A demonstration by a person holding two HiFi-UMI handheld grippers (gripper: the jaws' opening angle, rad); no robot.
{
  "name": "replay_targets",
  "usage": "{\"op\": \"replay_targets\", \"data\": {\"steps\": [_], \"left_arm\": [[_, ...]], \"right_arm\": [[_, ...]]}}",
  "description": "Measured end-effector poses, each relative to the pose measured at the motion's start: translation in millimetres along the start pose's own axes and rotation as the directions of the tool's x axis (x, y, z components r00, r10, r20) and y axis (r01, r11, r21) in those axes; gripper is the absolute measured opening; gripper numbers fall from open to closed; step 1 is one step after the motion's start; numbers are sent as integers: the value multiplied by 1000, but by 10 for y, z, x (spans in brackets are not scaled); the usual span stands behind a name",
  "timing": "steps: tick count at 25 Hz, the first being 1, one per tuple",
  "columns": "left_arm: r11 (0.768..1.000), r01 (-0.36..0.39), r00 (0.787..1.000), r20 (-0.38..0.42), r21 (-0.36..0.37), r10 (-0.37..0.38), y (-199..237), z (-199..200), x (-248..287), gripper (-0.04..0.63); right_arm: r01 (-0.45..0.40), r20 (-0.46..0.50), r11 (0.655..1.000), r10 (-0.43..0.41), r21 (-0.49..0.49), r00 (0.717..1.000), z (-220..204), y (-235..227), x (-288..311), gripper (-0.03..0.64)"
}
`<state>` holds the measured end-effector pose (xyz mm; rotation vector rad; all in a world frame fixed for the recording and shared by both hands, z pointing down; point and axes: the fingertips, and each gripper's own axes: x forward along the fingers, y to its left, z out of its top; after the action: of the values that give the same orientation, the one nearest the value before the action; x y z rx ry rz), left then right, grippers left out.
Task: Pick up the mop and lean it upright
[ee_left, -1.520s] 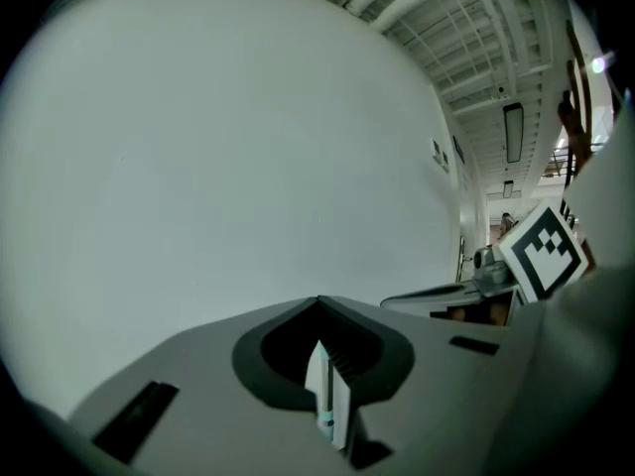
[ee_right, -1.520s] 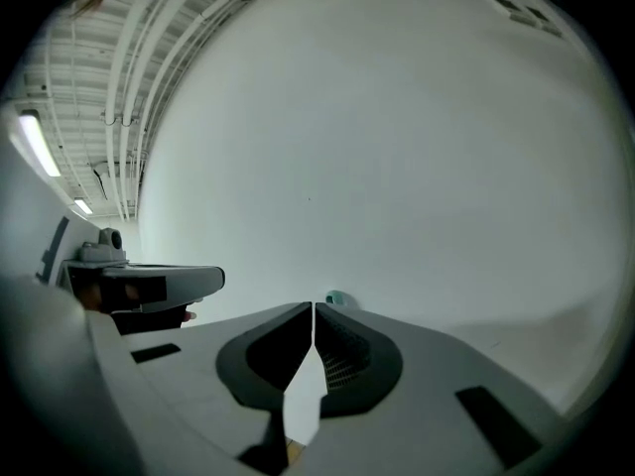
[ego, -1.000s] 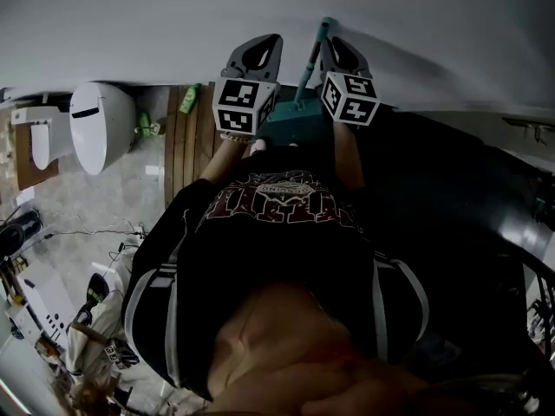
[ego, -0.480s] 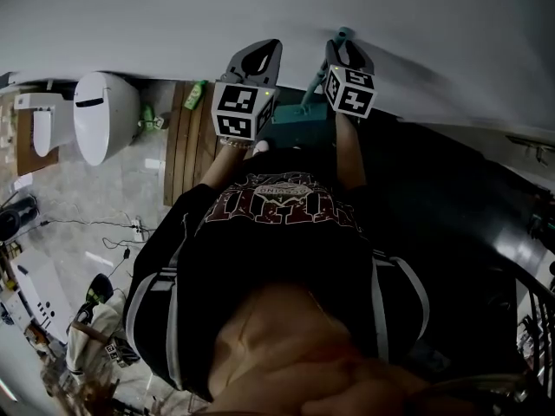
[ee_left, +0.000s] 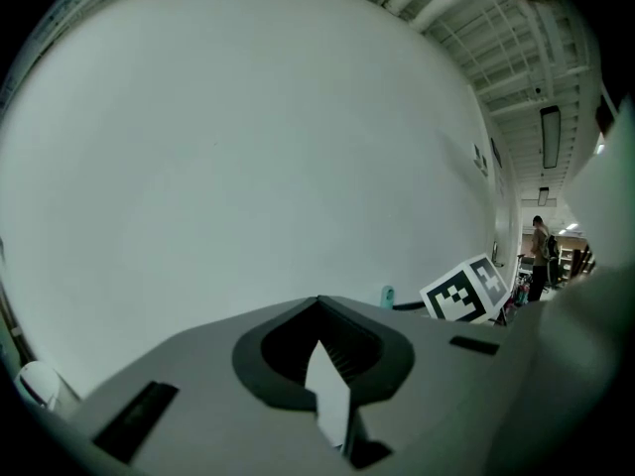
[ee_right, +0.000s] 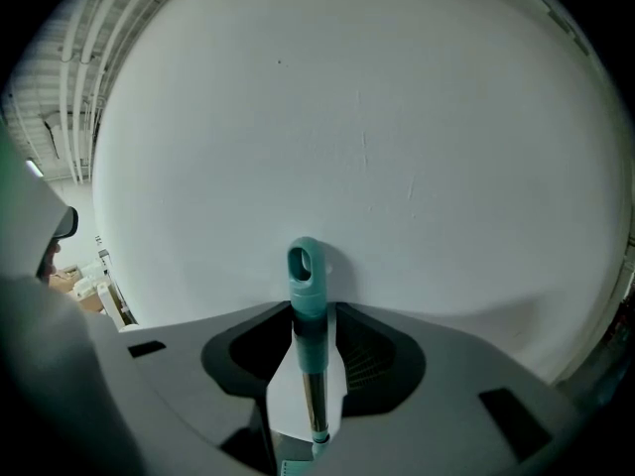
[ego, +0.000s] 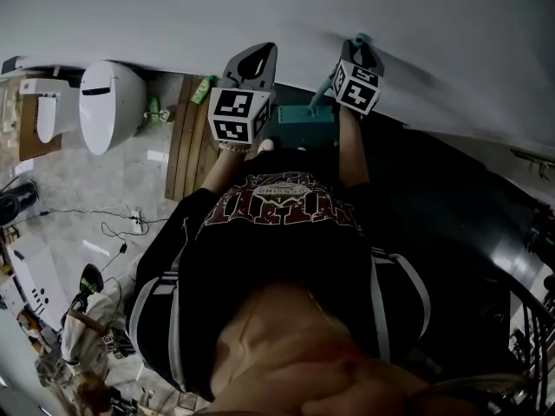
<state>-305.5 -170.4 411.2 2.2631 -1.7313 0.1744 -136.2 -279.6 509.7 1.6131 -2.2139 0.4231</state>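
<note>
White wall [ego: 260,7] fills everything ahead of us, from nine o'clock round to three. The mop [ee_right: 306,305] stands upright against it at about one o'clock. Its teal handle end, with the hanging eye, looks to rest on the wall, though we cannot be sure it touches. The shaft runs down toward a teal box [ego: 299,120] on the floor at twelve o'clock, just beyond our feet.

Our right gripper [ego: 362,48] has just been opening its jaws. They now stand wide, with the shaft between them, and a strip of wall shows beside the shaft, so the pads do not press it. We judge this to be the release: the mop leans on its own while the jaws ring it loosely, ready to catch a slip.

Our left gripper [ego: 257,56] is raised at eleven o'clock. Its jaws are slightly apart, with only bare wall showing in the gap. We take it to be held alongside as a spare support.

We cannot tell whether the teal box is a bucket or the mop's flat head, and we see nothing inside it. At ten o'clock the toilet [ego: 111,102] has its lid down, hiding the bowl. A green bottle [ego: 203,88] stands at the far end of a slatted wooden mat [ego: 186,146], and we cannot make out its contents.
</note>
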Motion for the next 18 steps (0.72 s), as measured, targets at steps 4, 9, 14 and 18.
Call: {"op": "replay_targets", "data": {"steps": [4,9,14,18], "left_arm": [[1000,-12,1000,0,-8,12,88,-19,-70,44],[1000,-5,1000,0,-14,5,134,-55,-142,44],[999,37,999,4,-9,-37,52,-47,-179,44],[997,76,997,-1,-11,-76,-18,-85,-200,44]], "right_arm": [[21,6,1000,-21,-13,1000,-6,-9,5,147],[21,1,999,-21,-26,1000,-47,19,-21,117],[14,4,1000,-14,-26,1000,-108,74,-219,115],[7,8,999,-6,-42,1000,-174,188,-396,115]]}}
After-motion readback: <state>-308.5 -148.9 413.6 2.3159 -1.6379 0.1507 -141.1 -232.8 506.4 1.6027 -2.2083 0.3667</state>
